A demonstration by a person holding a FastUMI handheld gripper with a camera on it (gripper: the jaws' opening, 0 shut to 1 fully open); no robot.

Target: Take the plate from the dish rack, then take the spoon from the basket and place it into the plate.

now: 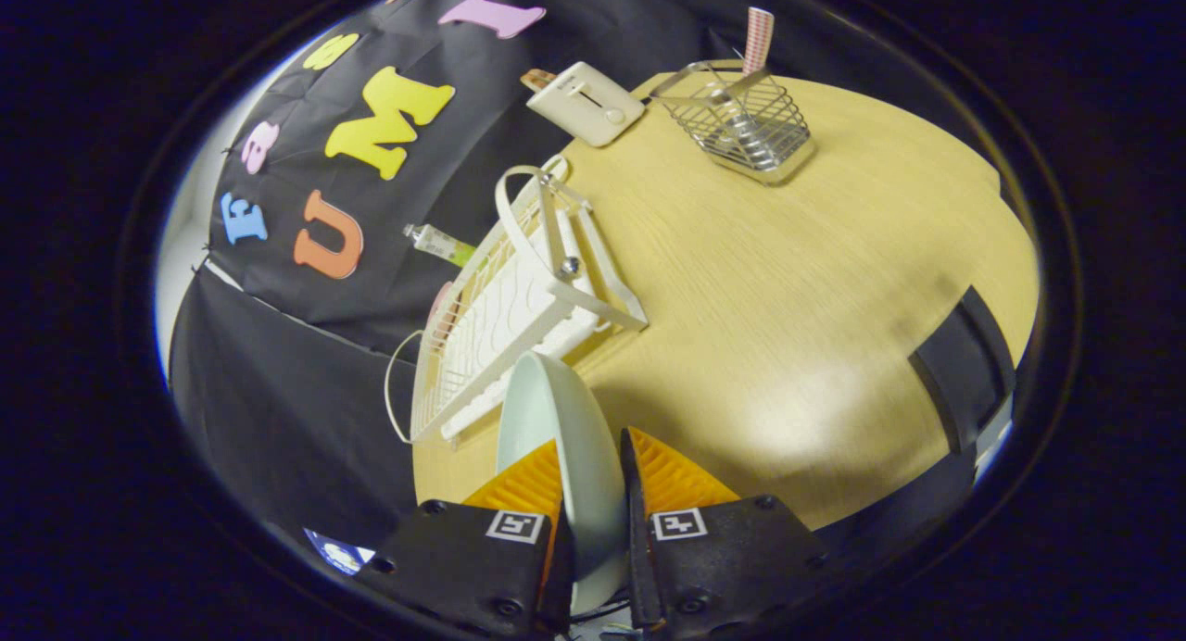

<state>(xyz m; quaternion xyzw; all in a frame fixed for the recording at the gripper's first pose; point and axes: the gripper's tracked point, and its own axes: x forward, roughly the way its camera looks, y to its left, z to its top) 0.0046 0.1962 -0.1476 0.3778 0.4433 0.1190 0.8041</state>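
Gripper (593, 479) clamped on pale plate (565, 437), rim pinched edge-on between orange fingers (672, 479), held clear of white dish rack (519, 298). Spoon (758, 39) upright in wire basket (741, 118), well beyond on wooden table (788, 298).

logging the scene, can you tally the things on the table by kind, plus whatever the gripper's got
plate, clamped on edge between the gripper fingers: 1
dish rack, white, just beyond the plate: 1
wire basket with a spoon handle sticking up: 1
spoon: 1
toaster: 1
tube behind the rack: 1
total: 6
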